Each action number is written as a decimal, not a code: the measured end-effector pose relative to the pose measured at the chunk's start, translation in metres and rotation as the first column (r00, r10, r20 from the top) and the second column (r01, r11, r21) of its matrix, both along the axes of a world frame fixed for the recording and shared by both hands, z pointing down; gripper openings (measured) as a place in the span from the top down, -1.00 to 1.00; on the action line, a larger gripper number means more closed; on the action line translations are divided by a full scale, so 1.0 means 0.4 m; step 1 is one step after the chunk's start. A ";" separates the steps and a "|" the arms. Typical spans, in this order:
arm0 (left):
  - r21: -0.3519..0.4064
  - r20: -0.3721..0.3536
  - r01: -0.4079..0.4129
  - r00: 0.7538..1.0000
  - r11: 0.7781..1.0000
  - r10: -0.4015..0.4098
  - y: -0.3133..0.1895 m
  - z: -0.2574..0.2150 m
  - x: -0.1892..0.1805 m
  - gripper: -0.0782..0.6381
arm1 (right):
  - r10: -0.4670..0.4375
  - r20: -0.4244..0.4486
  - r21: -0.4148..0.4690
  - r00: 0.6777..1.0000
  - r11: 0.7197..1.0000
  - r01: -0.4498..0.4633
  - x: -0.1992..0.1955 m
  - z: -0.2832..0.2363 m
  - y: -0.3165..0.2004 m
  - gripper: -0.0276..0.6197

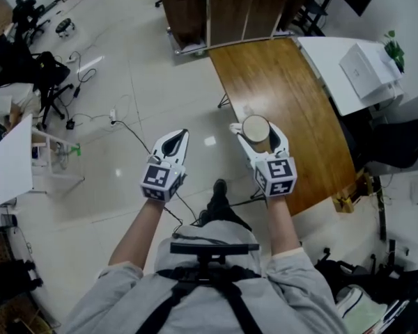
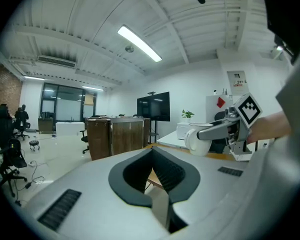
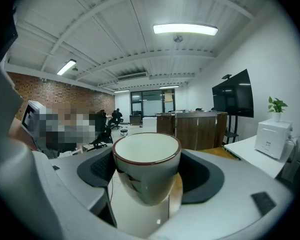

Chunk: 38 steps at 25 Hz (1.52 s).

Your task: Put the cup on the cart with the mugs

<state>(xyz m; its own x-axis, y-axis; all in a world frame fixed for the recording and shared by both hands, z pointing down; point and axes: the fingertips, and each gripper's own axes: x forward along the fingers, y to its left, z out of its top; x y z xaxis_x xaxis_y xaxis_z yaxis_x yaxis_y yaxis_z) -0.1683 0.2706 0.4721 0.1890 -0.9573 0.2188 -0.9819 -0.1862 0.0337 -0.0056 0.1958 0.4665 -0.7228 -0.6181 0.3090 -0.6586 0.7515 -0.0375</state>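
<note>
1. The right gripper point(image 1: 256, 130) pinched the cup point(image 3: 146, 170) between its two jaws, one jaw on each side of the cup's body.
2. The cup stood upright in that grip, with a cream inside and a dark brown rim, and nothing showed in it.
3. In the head view the held cup hung over the near edge of a curved wooden table point(image 1: 287, 106), clear of its top.
4. The left gripper point(image 1: 184, 132) had its jaws pressed together at the tips, with nothing between them.
5. The left gripper was over the pale tiled floor point(image 1: 160, 82), level with the right gripper and to its left, well apart from it.
6. Beyond the wooden table stood a white desk point(image 1: 327, 65) with a white box point(image 1: 366, 68) and a small green plant point(image 1: 393, 47) on it.
7. A wooden counter point(image 1: 216, 9) stood at the far end of the wooden table.
8. Black office chairs point(image 1: 45, 75) and loose cables lay to the far left on the floor.
</note>
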 end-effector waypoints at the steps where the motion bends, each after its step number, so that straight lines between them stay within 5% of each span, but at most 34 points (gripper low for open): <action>1: 0.002 -0.005 0.007 1.000 1.000 -0.007 -0.024 -0.007 -0.012 0.77 | -0.006 0.000 -0.003 1.000 1.000 0.006 -0.013 0.004 -0.024 -0.29; 17: 0.042 0.024 0.083 0.996 0.996 -0.084 -0.384 -0.095 -0.181 0.77 | -0.104 0.020 0.002 0.994 0.995 0.104 -0.206 -0.034 -0.381 -0.29; 27: 0.036 0.018 0.025 1.000 0.999 -0.026 -0.590 -0.079 -0.346 0.77 | -0.064 0.015 0.006 0.998 0.998 0.064 -0.369 -0.026 -0.580 -0.29; 38: 0.042 -0.018 -0.102 0.995 0.994 0.103 -0.792 -0.108 -0.655 0.77 | 0.040 -0.007 0.022 0.999 0.999 -0.040 -0.640 -0.028 -0.768 -0.29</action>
